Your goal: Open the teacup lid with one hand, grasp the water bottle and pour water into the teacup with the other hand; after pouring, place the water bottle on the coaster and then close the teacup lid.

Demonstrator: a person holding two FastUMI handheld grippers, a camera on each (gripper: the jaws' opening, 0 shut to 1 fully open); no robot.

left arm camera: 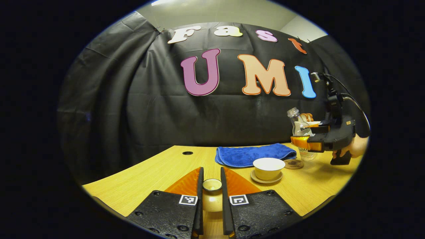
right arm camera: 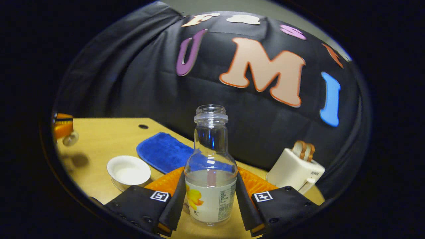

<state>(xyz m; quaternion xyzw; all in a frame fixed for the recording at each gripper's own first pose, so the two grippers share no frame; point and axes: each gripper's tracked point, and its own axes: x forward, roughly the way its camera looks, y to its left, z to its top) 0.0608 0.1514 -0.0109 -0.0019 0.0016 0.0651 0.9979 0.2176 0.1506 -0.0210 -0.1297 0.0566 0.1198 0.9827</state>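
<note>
My left gripper (left arm camera: 212,174) is shut on the small cream teacup lid (left arm camera: 212,196), held low over the wooden table's near side. The uncovered white teacup (left arm camera: 268,167) stands on its saucer to the right. Further right, a clear water bottle (left arm camera: 299,127) with no cap is gripped by the right gripper (left arm camera: 301,142), close behind a round coaster (left arm camera: 294,163). In the right gripper view the bottle (right arm camera: 211,139), partly full, stands upright between the fingers of my right gripper (right arm camera: 210,174). The teacup (right arm camera: 128,171) lies to its left, and the left gripper (right arm camera: 64,129) with the lid (right arm camera: 70,138) shows far left.
A folded blue cloth (left arm camera: 254,155) lies behind the teacup, near the wall. A white toaster (right arm camera: 295,169) with bread slices stands at the table's right end. A hand (left arm camera: 357,147) holds the right gripper. The table (left arm camera: 139,179) has a cable hole (left arm camera: 187,153) at the back.
</note>
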